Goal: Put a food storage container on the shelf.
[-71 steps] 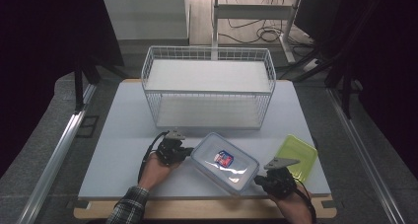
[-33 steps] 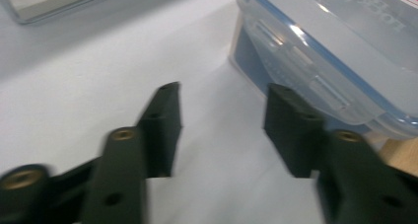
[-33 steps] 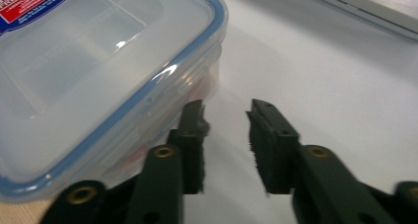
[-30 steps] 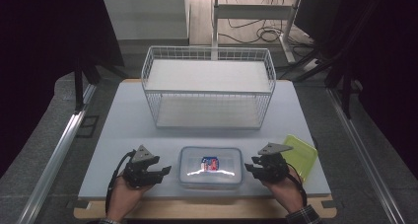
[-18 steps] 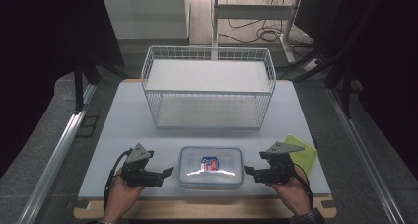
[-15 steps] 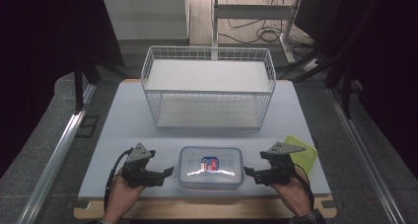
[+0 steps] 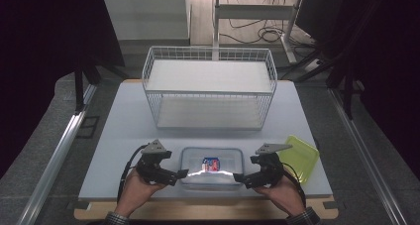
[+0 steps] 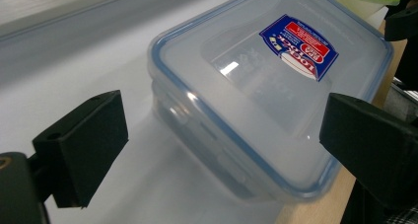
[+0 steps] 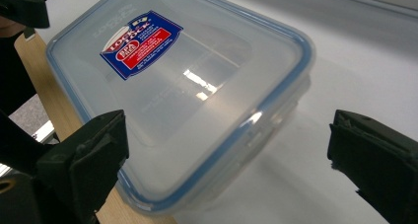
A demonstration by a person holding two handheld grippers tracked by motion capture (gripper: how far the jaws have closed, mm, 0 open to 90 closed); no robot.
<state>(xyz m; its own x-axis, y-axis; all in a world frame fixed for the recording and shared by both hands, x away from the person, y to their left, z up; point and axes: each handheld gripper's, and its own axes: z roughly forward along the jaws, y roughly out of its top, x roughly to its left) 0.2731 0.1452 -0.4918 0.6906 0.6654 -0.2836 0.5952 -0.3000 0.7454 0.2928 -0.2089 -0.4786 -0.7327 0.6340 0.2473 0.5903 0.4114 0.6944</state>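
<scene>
Holding a gripper in each hand, you flank the clear lidded container at the near edge of the table. Your left gripper sits just beside the container's left end; its jaws have just been opening and now stand wide apart, with the container's corner ahead of and between them, not touched by either pad. Your right gripper mirrors this at the container's right end: its jaws have also just been opening, stand wide, and press on nothing. Between both claws, the lid carries a blue and red label. Beyond your right gripper, to its outer side, lies a yellow-green lid. Farther ahead of both claws stands a white wire basket.
</scene>
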